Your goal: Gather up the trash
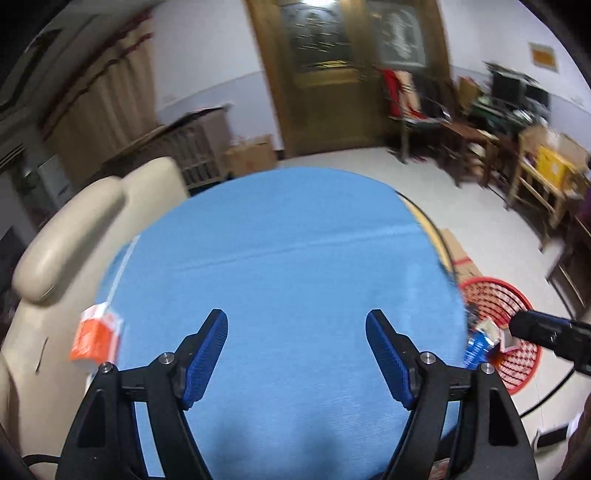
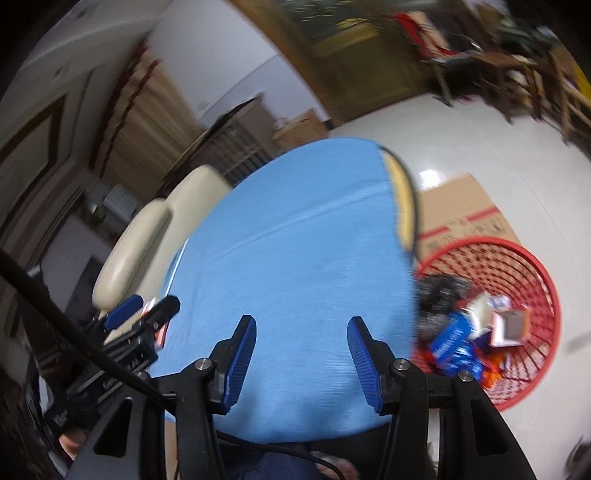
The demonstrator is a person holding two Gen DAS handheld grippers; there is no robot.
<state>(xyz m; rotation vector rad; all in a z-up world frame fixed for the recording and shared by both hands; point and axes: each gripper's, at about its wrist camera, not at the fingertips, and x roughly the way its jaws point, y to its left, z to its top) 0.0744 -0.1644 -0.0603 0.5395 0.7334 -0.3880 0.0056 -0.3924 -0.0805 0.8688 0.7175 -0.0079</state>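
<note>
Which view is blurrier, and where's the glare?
Right wrist view: heavier smear, red basket contents and room streaked; a small glare patch on the floor above the cardboard. Left wrist view: milder blur, orange carton soft, door glass bright. Both show strong fisheye bending; fingers stay sharp.

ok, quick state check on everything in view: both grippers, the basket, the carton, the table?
left gripper: open, nothing between its pads
right gripper: open, empty
red mesh plastic basket: on the floor beside the table, holding wrappers and small boxes
orange and white carton: at the table's left edge
round blue-covered table: top bare between the grippers
</note>
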